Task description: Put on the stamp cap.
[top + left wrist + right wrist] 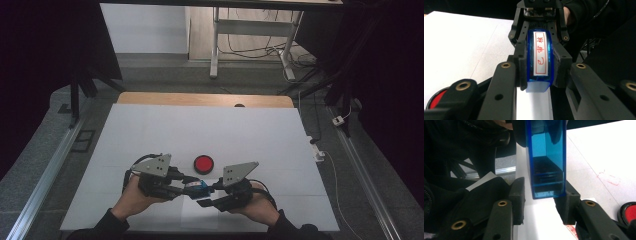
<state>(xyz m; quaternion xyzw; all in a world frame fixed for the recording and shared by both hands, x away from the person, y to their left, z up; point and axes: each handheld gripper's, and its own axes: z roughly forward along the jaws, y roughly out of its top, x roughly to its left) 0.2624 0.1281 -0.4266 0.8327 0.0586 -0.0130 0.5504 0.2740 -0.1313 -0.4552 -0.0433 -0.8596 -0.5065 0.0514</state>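
A: Start with the translucent blue plastic stamp with the white label printed in red characters (540,53). Where is it?

B: Raised just above the near middle of the white table sheet (150,130), between the person's two hands. From above it shows as a small blue block (196,188) between the two tools.

A: Who has hold of it?

B: The left gripper (539,68) is clenched on it. In the left gripper view its black pads press both long sides of the blue body, with the label facing the camera and the pale lower end (537,87) sticking out toward it.

A: And the right gripper (541,201)?

B: Its jaws stand on either side of the stamp's blue open end (547,165). The pad (517,195) on one side stands clear with white paper visible in the gap; the other (565,202) sits right at the blue corner (whether it touches I cannot tell). So it reads as released, not gripping.

A: What lies around?

B: A round red ink pad in a black case (203,163) rests on the sheet just beyond the grippers. A white slip of paper (195,212) lies under the stamp, near the table's front edge. A faint red stamped mark (610,178) shows on the sheet in the right gripper view.
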